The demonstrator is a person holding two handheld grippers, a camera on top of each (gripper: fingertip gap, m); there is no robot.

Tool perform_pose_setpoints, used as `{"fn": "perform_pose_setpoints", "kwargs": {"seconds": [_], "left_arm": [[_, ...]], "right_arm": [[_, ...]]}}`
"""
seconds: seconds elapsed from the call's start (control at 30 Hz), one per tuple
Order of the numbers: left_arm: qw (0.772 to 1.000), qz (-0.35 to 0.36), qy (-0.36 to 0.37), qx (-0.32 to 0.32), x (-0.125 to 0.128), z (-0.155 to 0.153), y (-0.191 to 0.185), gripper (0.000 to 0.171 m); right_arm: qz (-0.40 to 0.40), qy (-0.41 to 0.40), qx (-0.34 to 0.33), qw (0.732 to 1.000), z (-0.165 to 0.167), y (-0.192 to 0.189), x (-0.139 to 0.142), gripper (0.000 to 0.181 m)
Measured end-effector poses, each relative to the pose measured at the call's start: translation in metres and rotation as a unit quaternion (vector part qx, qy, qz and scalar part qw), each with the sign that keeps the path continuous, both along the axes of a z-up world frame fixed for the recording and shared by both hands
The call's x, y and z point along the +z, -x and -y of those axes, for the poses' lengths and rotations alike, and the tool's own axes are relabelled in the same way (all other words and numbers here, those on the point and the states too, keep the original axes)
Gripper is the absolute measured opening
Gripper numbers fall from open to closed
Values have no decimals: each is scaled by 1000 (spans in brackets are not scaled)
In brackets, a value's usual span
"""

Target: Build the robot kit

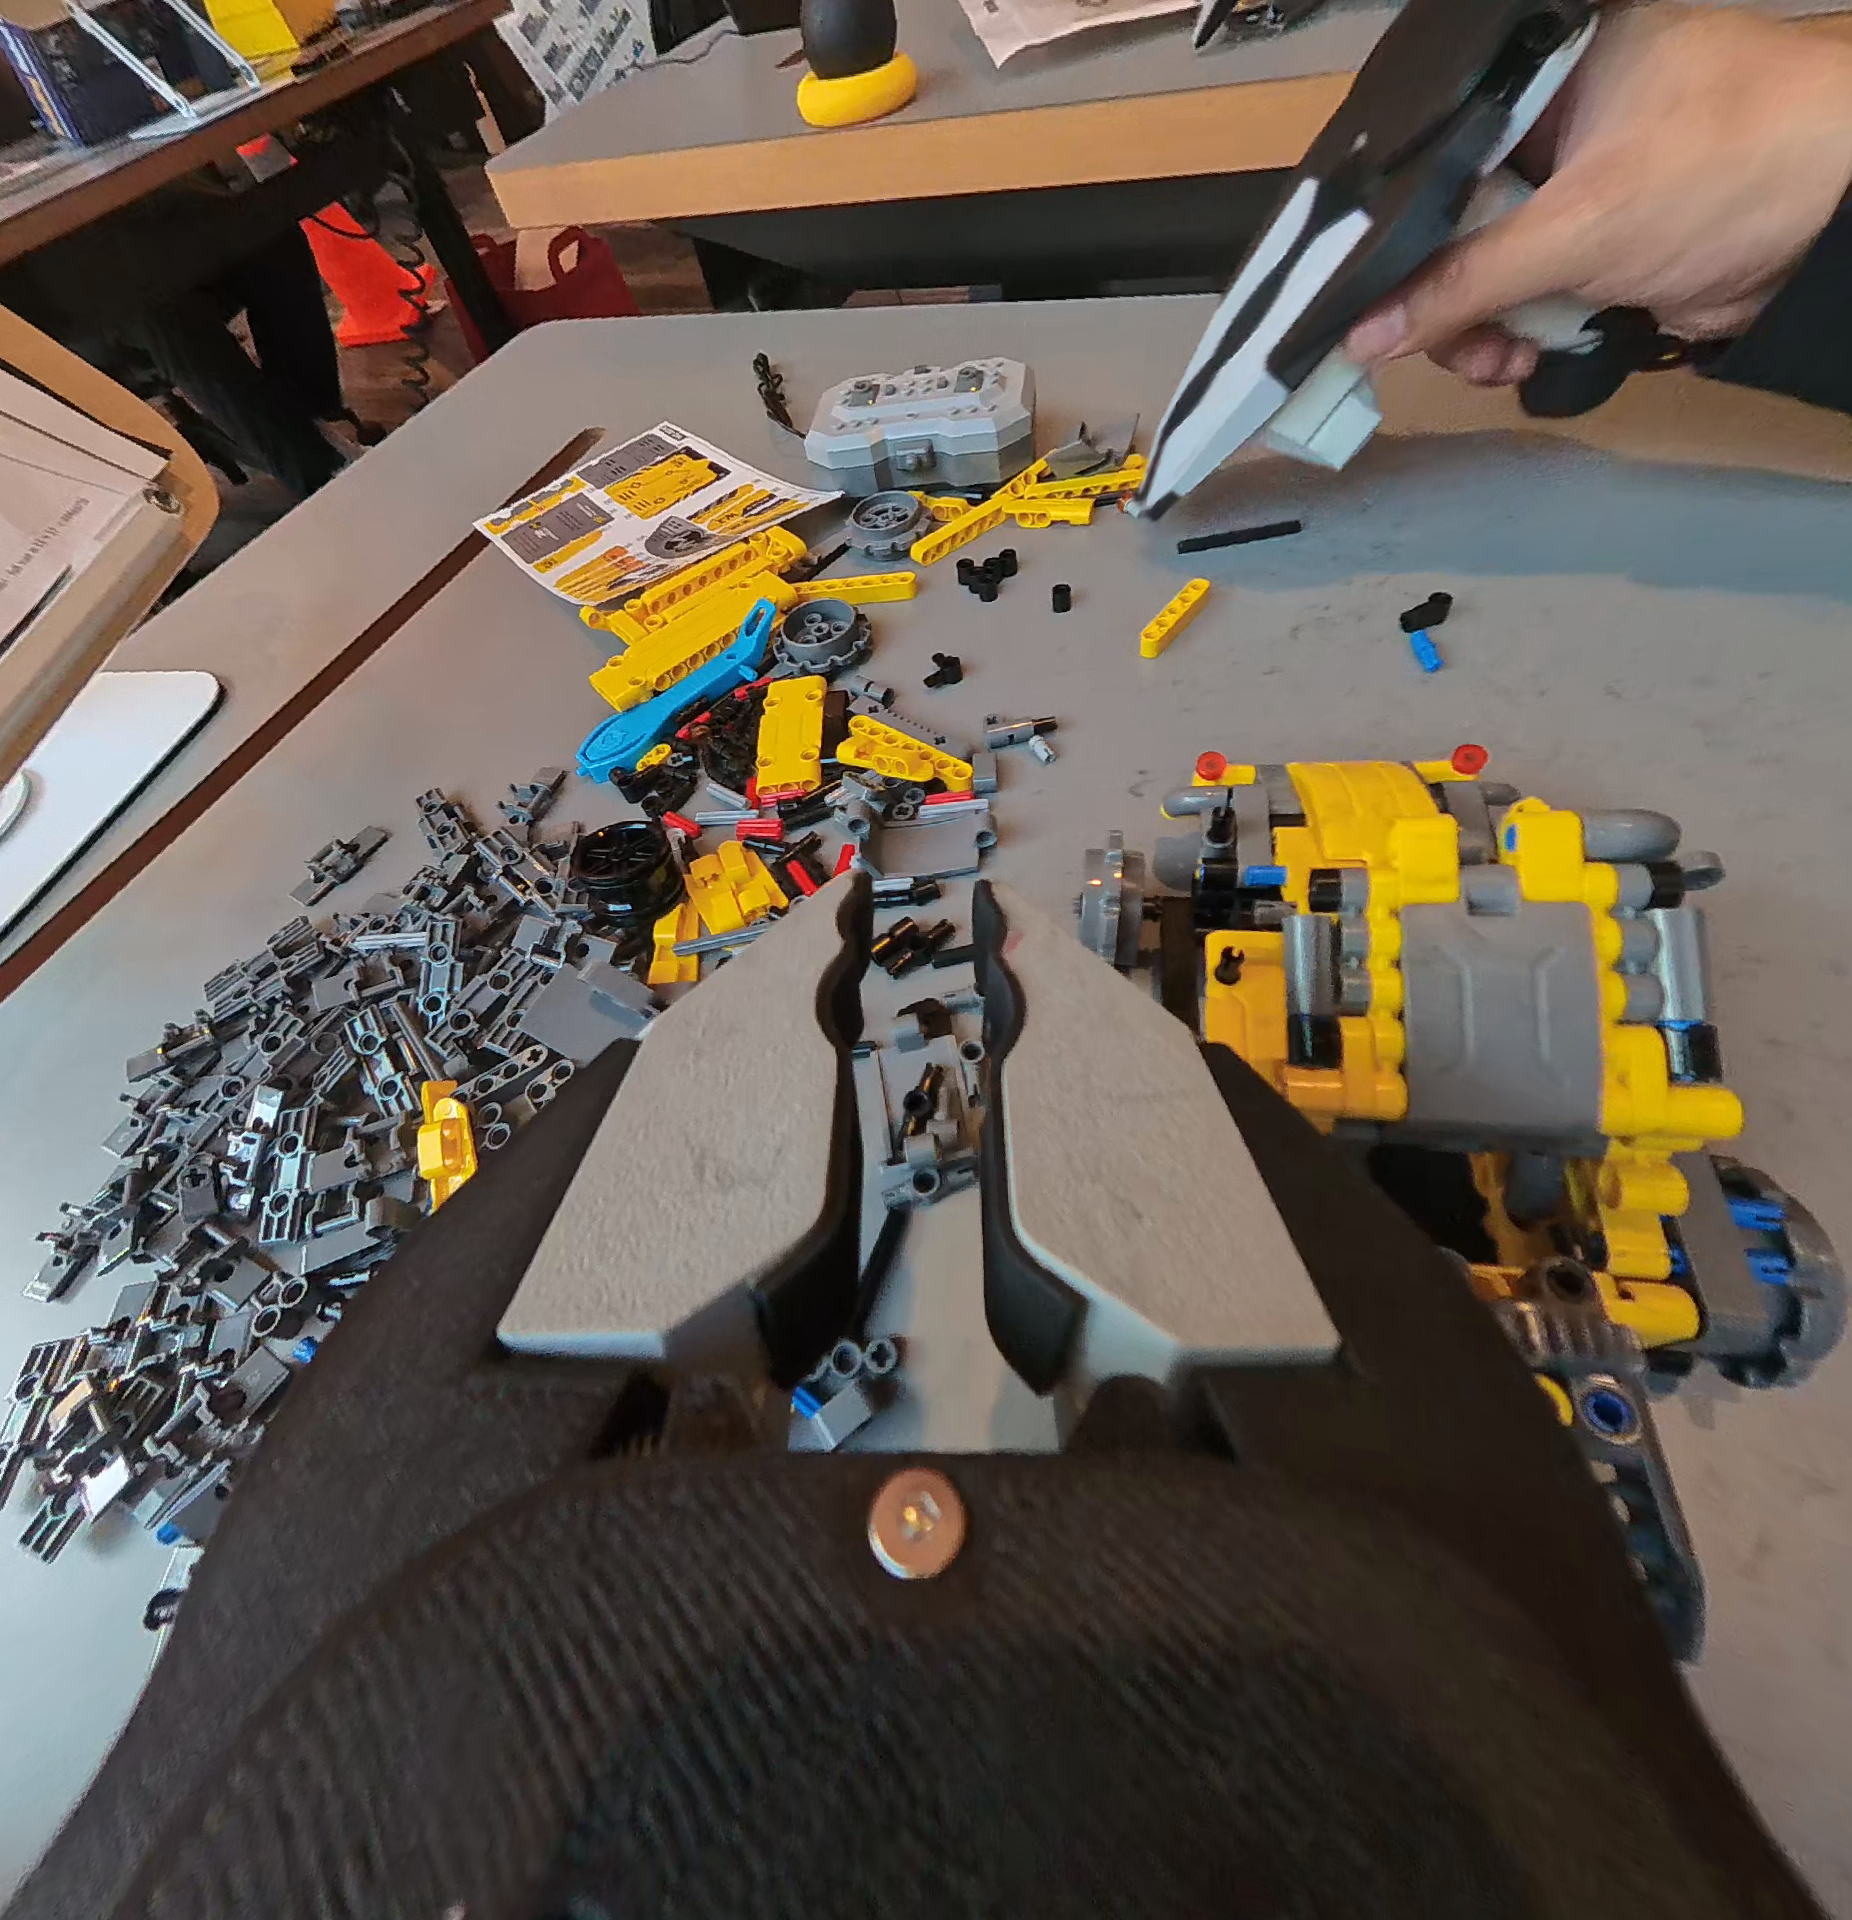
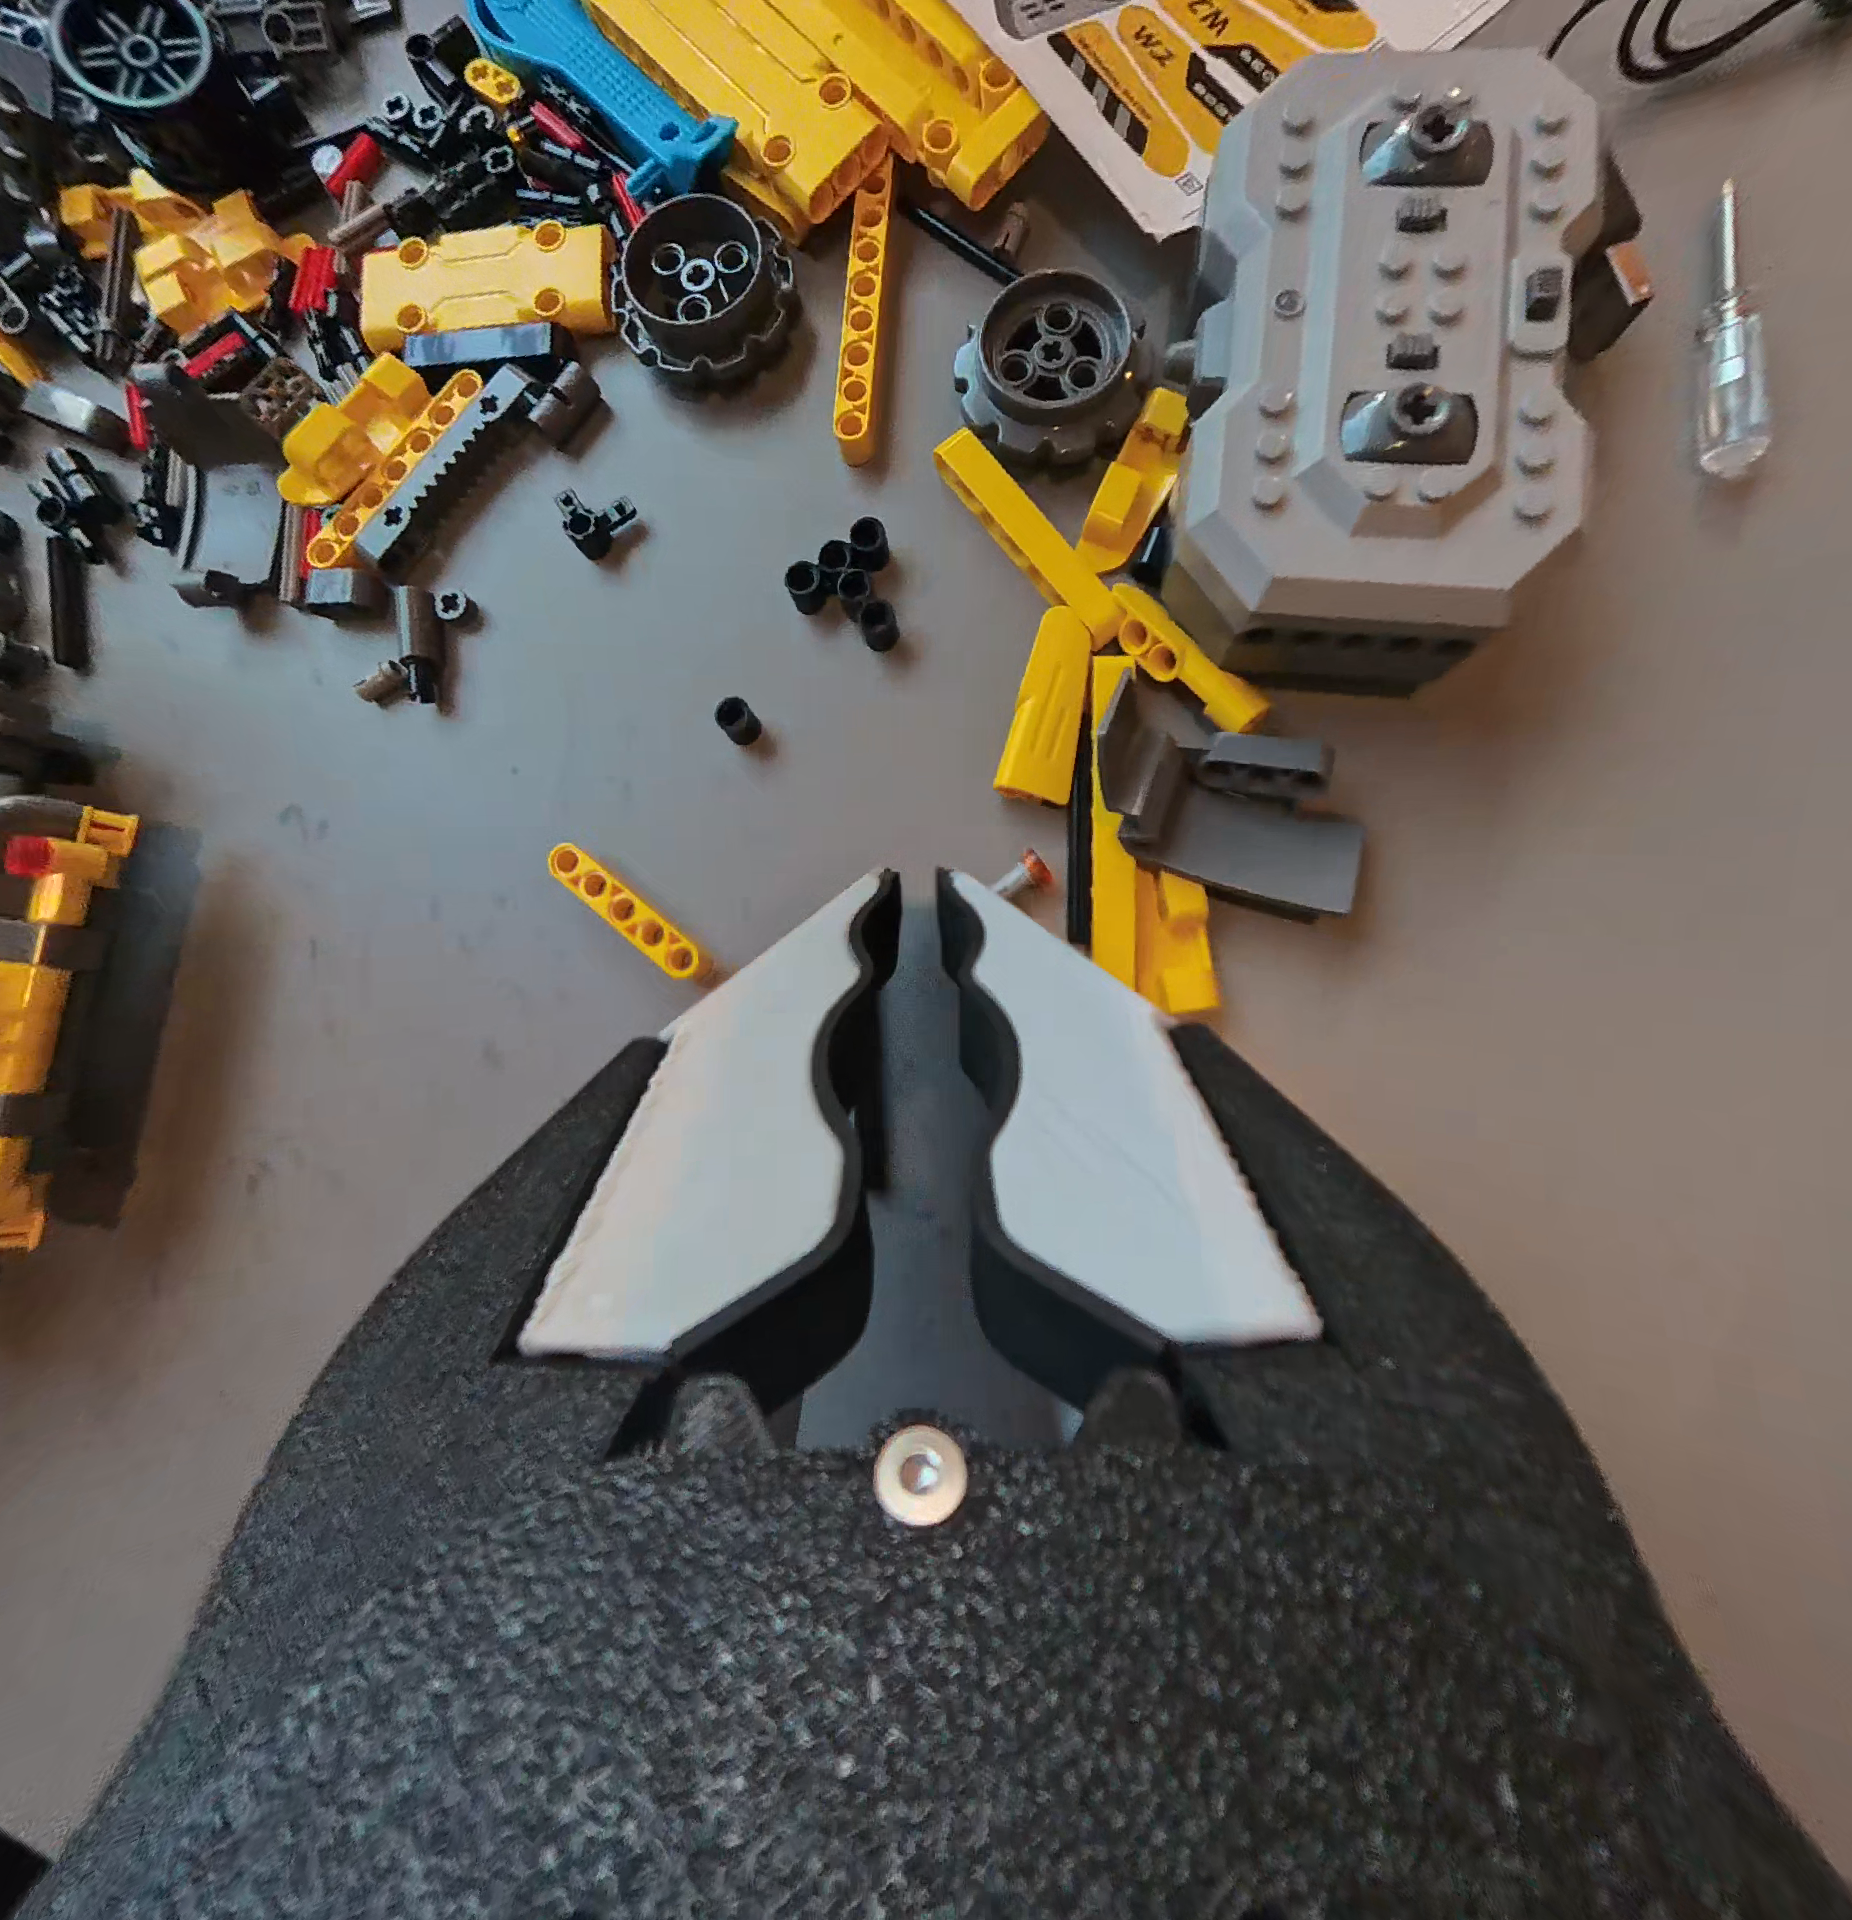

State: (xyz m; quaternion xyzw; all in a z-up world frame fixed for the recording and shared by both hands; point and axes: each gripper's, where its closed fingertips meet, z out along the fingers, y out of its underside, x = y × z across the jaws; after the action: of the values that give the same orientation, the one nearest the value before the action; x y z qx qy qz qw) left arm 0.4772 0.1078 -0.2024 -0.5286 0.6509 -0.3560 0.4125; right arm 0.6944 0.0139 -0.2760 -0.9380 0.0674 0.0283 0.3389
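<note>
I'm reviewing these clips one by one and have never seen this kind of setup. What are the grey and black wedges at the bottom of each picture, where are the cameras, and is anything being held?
Each picture comes from a camera mounted on a hand-held two-finger gripper, looking forward along its fingers. The left gripper hangs open above loose building-toy parts, empty. In that same view a hand grips the right gripper, tips near a black axle. Its own view shows the right gripper nearly closed, holding nothing visible. On the grey table lie a yellow half-built vehicle, a grey battery box, a pile of dark grey links and a screwdriver.
</note>
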Motion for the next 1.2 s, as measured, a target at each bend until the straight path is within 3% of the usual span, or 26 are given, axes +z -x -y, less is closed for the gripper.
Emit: {"fn": "perform_pose_setpoints", "kwargs": {"seconds": [0.1, 0.3, 0.47, 0.63, 0.83, 0.97, 1.1, 1.2], "left_arm": [[1000, 3, 7, 3, 2, -1, 0, 16], [1000, -8, 7, 15, -3, -3, -1, 17], [1000, 15, 3, -20, 2, 5, -1, 24], [1000, 5, -2, -10, -2, 1, 0, 23], [1000, 6, 7, 1, 1, -4, 1, 23], [1000, 0, -1, 24, -2, -10, 0, 23], [993, -19, -31, 109, -6, -33, 2, 27], [993, -9, -19, 115, 0, -28, 1, 35]], "right_arm": [[-12, 9, 27, 1000, 17, 7, 6, 16], [-4, 39, 44, 998, 45, 13, -12, 9], [-45, -8, 66, 997, 16, 28, -10, 3], [-42, -17, 86, 995, -24, 33, -10, 3], [-27, -44, 87, 995, -21, 30, 8, 14], [18, -128, 54, 990, -2, 22, 31, 25], [141, -190, 10, 972, 28, -2, 47, 32], [196, -203, -15, 959, 44, -17, 50, 33]]}}
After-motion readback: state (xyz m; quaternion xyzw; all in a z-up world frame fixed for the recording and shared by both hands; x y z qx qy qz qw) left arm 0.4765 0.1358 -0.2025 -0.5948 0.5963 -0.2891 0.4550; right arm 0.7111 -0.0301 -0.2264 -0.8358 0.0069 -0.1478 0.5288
